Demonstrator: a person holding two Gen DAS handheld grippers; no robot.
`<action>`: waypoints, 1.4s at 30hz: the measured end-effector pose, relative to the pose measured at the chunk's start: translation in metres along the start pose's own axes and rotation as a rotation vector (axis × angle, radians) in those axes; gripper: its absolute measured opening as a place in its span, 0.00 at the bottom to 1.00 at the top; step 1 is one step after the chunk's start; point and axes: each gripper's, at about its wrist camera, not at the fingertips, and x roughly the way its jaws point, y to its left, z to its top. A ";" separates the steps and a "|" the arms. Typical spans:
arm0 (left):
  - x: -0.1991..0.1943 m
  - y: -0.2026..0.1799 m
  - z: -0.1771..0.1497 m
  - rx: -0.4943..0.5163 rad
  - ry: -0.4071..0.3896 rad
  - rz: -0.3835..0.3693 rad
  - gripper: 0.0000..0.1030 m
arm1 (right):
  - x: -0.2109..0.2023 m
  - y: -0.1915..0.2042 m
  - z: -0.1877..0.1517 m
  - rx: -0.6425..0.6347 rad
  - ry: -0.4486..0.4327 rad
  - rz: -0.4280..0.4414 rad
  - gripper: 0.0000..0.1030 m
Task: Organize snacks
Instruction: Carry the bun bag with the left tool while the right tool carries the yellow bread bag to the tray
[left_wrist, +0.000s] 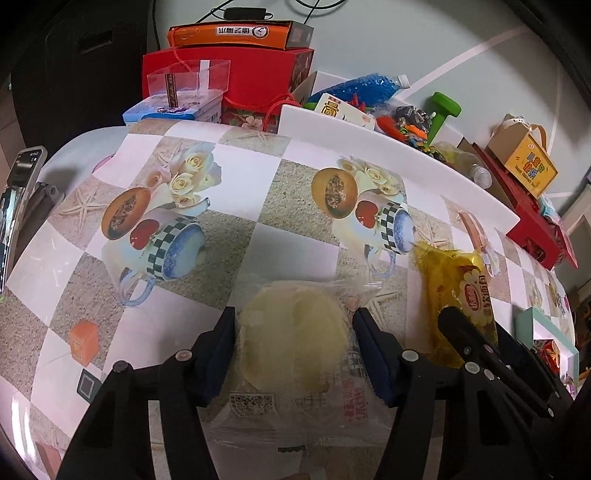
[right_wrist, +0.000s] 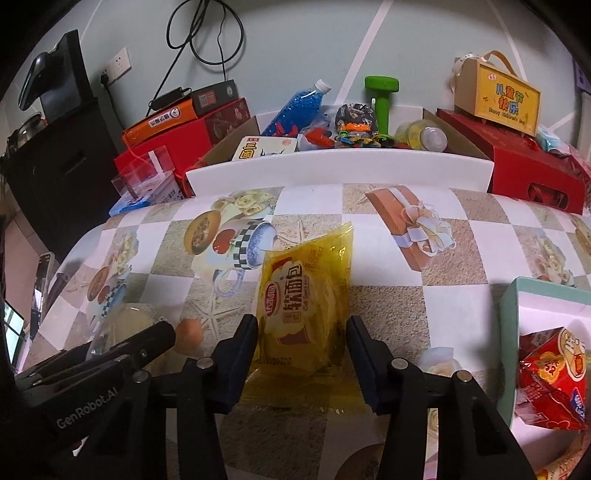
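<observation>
A pale round pastry in a clear wrapper (left_wrist: 295, 332) lies on the patterned tablecloth between the fingers of my left gripper (left_wrist: 293, 343), whose pads press its sides. A yellow soft-bread packet (right_wrist: 306, 295) sits between the fingers of my right gripper (right_wrist: 301, 343), which close on its lower part. The yellow packet also shows at the right of the left wrist view (left_wrist: 458, 295), with the right gripper's fingers (left_wrist: 469, 339) on it. The left gripper (right_wrist: 122, 354) and the pastry (right_wrist: 125, 321) show at the left of the right wrist view.
A teal-rimmed box (right_wrist: 517, 295) at the right holds a red snack packet (right_wrist: 554, 376). A long white tray edge (right_wrist: 340, 168) runs along the back, with bottles, toys, a green dumbbell (right_wrist: 382, 99) and red gift boxes (right_wrist: 535, 166) behind it. A phone on a stand (left_wrist: 18, 192) is at the left.
</observation>
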 end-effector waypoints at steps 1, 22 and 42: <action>0.001 0.000 0.000 -0.001 -0.005 0.001 0.63 | 0.001 0.000 0.000 0.001 0.002 0.001 0.51; 0.001 0.001 0.001 -0.020 -0.031 0.012 0.59 | 0.004 -0.008 -0.001 0.042 0.004 0.042 0.46; -0.037 -0.005 0.011 -0.034 -0.109 -0.047 0.57 | -0.032 -0.018 0.011 0.082 -0.060 0.055 0.42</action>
